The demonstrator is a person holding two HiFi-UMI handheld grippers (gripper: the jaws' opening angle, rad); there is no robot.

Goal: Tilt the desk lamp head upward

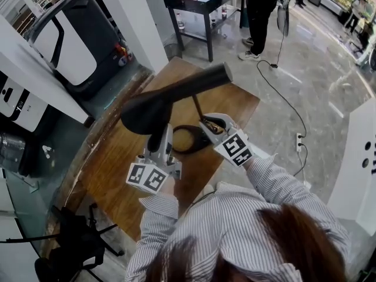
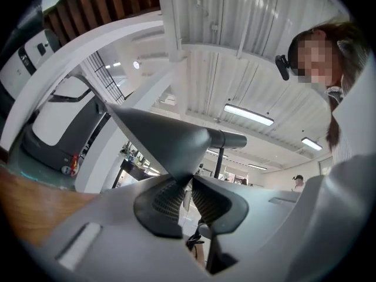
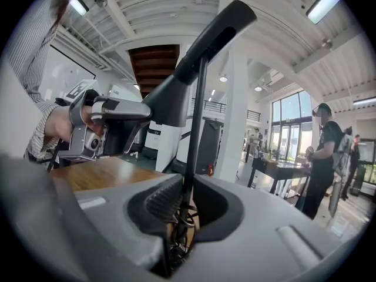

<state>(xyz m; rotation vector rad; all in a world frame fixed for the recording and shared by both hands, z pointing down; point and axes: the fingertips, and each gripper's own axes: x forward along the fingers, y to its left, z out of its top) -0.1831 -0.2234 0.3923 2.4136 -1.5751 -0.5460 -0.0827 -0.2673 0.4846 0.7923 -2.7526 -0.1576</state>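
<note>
table [image 1: 235, 107]: bare wood is left toward the upper right, but the right edge is close, so the lamp could get dragged off.
lamp head [image 1: 176, 93]: seen mid-frame above the table, and open air is left above it.
stem [image 3: 198, 110]: thin, easily bent if the tilt is rushed.
left gripper [image 1: 160, 135]: pinched on the lamp head's rim, so the grip could be lost.
right gripper [image 1: 202, 122]: clamped on the stem.

light: bright, ceiling strips [image 2: 248, 114] | edges: fisheye-warped, black corners
</note>
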